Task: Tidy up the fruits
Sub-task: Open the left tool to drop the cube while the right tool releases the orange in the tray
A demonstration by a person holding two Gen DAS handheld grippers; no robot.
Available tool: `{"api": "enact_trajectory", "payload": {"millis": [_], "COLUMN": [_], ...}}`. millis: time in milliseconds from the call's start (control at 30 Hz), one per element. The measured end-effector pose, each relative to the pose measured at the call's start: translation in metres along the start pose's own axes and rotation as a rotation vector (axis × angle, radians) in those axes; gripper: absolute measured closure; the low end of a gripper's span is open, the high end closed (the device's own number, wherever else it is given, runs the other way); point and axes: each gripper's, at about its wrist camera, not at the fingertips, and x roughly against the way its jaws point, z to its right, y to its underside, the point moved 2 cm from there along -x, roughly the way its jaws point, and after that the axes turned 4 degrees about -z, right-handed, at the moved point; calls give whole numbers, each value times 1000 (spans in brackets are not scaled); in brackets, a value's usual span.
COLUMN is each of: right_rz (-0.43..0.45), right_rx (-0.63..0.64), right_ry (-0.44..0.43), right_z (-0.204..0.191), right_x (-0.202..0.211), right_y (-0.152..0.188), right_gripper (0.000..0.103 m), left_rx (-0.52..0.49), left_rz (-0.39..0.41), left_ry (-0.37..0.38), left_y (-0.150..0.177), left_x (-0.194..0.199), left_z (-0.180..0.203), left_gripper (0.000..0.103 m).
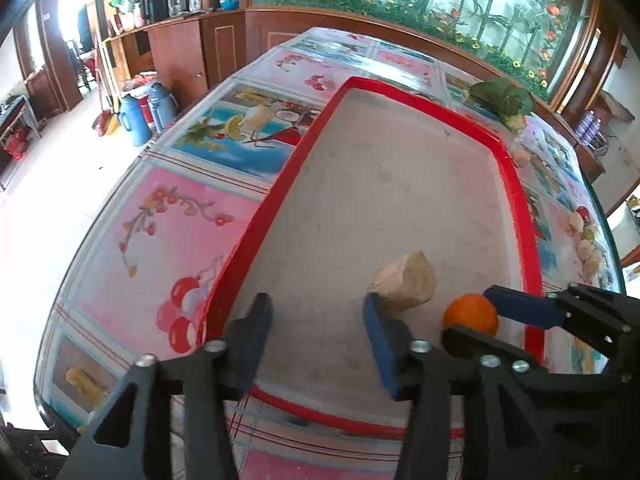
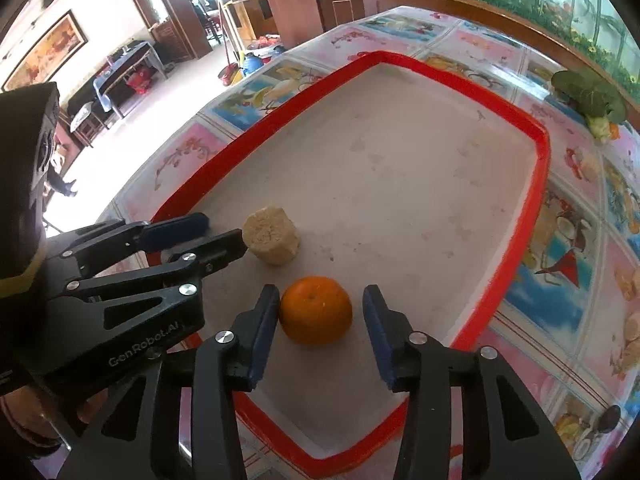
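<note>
A red-rimmed tray (image 1: 280,184) (image 2: 536,184) with a grey floor lies on the patterned table. In it sit an orange (image 2: 316,310) (image 1: 471,314) and a beige peeled fruit chunk (image 2: 272,236) (image 1: 406,280). My right gripper (image 2: 320,334) is open, its jaws on either side of the orange; the left pad is close to it and the right pad stands apart. My left gripper (image 1: 318,338) is open and empty over the tray's near part, with the chunk just beyond its right pad. Each gripper shows in the other's view (image 2: 200,232) (image 1: 496,312).
A leafy green vegetable (image 1: 502,100) (image 2: 588,100) lies on the table beyond the tray's far right corner. The table edge drops to the floor on the left. Thermos flasks (image 1: 148,110) and wooden cabinets stand behind.
</note>
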Motion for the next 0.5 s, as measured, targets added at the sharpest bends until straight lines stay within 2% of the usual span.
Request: {"api": "enact_trajectory", "payload": {"millis": [133,267,433,500], "right_rz": [14,31,54,61], "right_rx": [-1,-14,-20,-26], "right_ry": [7,9,12,13], "right_z": [2,6,11,15], "right_x": [10,22,41,48], "right_y": [4,10,21,28], "right_gripper": [56,55,53,46], "left_rx": [1,7,9,-3], "left_rz": [13,30,58,75], "left_ry": [-13,-34,-56,-67], "left_y": [3,7,11,14], "left_x": [7,15,29,36], "left_z": [1,6,18,27], "left_gripper": [32,24,20,16]}}
